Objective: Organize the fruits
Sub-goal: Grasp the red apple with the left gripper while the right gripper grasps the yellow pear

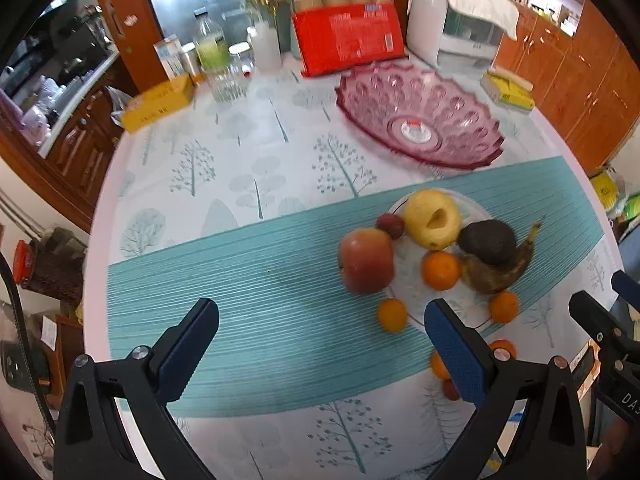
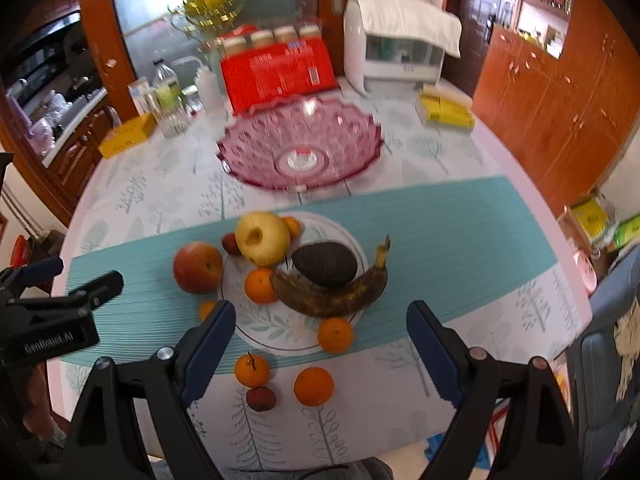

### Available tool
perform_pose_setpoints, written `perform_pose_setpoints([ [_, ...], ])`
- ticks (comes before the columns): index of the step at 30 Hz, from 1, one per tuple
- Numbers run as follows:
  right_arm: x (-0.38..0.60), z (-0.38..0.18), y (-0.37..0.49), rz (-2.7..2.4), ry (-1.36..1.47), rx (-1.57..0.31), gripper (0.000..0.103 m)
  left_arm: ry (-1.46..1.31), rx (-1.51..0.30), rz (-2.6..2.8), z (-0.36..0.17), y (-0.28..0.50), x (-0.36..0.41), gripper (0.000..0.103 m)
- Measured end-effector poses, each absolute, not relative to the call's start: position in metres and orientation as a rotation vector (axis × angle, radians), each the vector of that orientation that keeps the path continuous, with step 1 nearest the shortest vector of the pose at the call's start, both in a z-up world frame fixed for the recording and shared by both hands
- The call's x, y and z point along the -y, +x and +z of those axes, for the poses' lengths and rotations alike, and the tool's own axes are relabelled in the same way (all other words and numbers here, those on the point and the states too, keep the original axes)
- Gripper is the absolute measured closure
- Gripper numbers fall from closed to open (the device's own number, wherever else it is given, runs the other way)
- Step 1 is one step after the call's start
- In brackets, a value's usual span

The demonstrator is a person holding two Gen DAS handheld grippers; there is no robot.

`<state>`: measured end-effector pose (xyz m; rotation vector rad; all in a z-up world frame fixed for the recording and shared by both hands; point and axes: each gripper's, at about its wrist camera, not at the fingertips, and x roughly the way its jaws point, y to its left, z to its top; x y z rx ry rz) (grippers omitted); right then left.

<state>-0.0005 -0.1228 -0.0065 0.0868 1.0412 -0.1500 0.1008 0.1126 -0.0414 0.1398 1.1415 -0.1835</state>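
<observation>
Both tongs, left point(image 1: 320, 334) and right point(image 2: 320, 338), gape (released): one banana point(image 2: 332, 294), one avocado point(image 2: 324, 264).

This is a home dining room beside a kitchen. A round tabletop point(image 2: 440, 148) wears a tree-printed cloth and a teal runner point(image 2: 460, 232), with a pink glass bowl point(image 2: 256, 152), a plate point(image 2: 280, 328) of fruit, a red box point(image 2: 276, 68), bottles point(image 1: 210, 46) and a cloth-draped white appliance point(image 2: 394, 46) on it. Warm wooden cabinets point(image 2: 560, 100) line the right wall, and a wood-framed glass door point(image 1: 180, 4) stands behind. At far left, a counter point(image 1: 76, 88) holds kitchenware.
</observation>
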Motion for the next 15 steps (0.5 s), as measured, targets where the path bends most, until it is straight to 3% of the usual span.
perform_pose_setpoints([
  [15, 0.116, -0.07, 0.07, -0.099, 0.134, -1.092, 0.019, 0.075, -1.298, -0.261, -0.135, 0.164, -0.1, 0.001],
])
